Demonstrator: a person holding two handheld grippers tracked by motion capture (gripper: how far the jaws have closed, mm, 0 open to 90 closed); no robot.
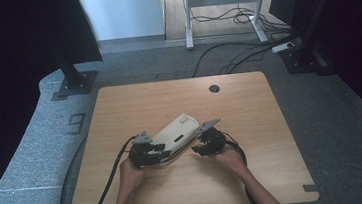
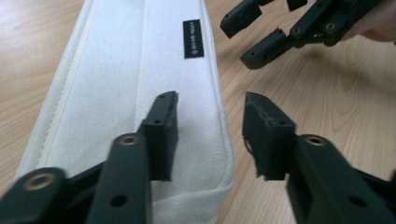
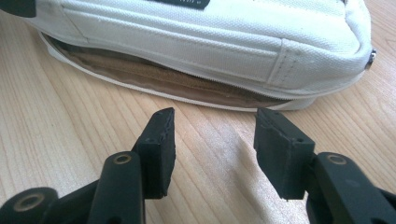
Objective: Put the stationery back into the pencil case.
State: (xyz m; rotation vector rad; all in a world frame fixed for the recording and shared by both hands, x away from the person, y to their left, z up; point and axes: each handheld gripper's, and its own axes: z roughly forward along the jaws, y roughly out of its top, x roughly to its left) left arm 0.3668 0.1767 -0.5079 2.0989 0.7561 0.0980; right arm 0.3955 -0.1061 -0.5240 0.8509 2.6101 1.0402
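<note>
- Pouch [image 1: 178, 132] lies mid-table [image 1: 257, 185], long axis slanting from near-left toward the far right.
- Left gripper [image 1: 166, 153] at its near end, jaws apart, one over the fabric, pressing nothing.
- Right gripper [image 1: 196, 149] beside the unzipped long side, jaws apart, empty.
- Left is nearer.

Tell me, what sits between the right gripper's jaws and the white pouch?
Just bare wooden table: the right gripper stands short of the pouch, seen in its own view.
</note>
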